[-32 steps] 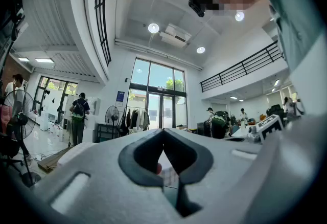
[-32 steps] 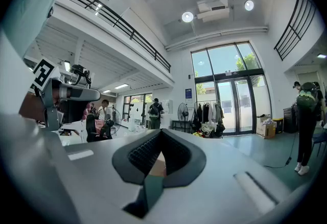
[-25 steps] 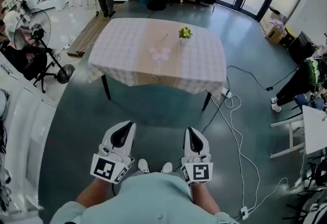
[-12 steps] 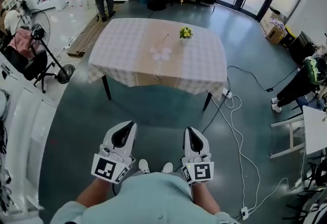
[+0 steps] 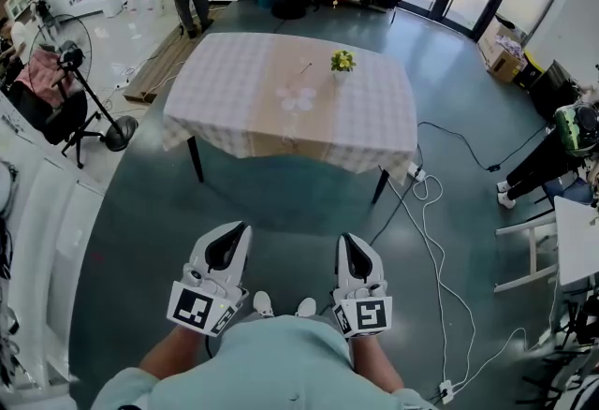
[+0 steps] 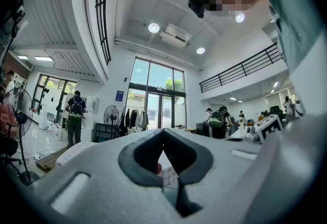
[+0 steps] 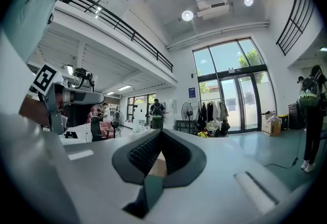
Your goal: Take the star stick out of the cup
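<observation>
Cup (image 5: 341, 63), yellow-green top, noted on table (image 5: 234, 109), upper centre of head view. Left tongs (image 5: 231, 228) and right tongs (image 5: 352, 240) held low in frame, clenched on nothing, well apart from table.

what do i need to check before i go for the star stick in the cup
1. Star stick in view, standing in the cup on the table: ok.
2. Left claw free: ok, shut on nothing.
3. Right claw free: ok, shut on nothing.
4. A claw open for the grasp: not ok, both shut.
5. Cup within reach: not ok, the table stands far ahead.
6. Stick loose in the cup: cannot tell, too small.
</observation>
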Demonstrator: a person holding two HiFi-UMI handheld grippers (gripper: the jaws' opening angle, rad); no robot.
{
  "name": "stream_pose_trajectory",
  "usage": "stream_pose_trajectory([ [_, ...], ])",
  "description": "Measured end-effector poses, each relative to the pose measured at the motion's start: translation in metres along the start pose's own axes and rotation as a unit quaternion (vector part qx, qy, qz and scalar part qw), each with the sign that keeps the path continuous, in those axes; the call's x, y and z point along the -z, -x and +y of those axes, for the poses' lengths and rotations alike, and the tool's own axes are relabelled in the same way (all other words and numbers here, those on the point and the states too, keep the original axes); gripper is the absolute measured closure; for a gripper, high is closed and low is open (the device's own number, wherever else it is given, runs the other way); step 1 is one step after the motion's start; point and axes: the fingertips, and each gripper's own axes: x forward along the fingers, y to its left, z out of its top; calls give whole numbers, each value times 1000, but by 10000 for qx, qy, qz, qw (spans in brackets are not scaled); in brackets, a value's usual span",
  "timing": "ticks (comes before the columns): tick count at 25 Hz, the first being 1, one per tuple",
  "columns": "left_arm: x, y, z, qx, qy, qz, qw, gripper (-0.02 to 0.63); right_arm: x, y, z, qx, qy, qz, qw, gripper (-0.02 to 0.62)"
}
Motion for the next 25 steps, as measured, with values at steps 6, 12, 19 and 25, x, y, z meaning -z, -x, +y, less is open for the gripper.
stream_pose_trajectory([
  [6, 0, 0, 3, 0, 4, -14, 10000, 601, 0, -5, 5, -46, 77, 9, 10000, 583],
  [12, 2, -1, 7, -32, 8, -15, 10000, 601, -2, -9, 5, -37, 121, -14, 9999, 575],
  [19, 0, 0, 12, -31, 19, -30, 10000, 601, -7, -13, 8, 1, 167, -51, 9998, 518],
  [25, 1, -3, 13, -28, 15, -26, 10000, 601, -7, -15, 5, 27, 162, -72, 9998, 482],
])
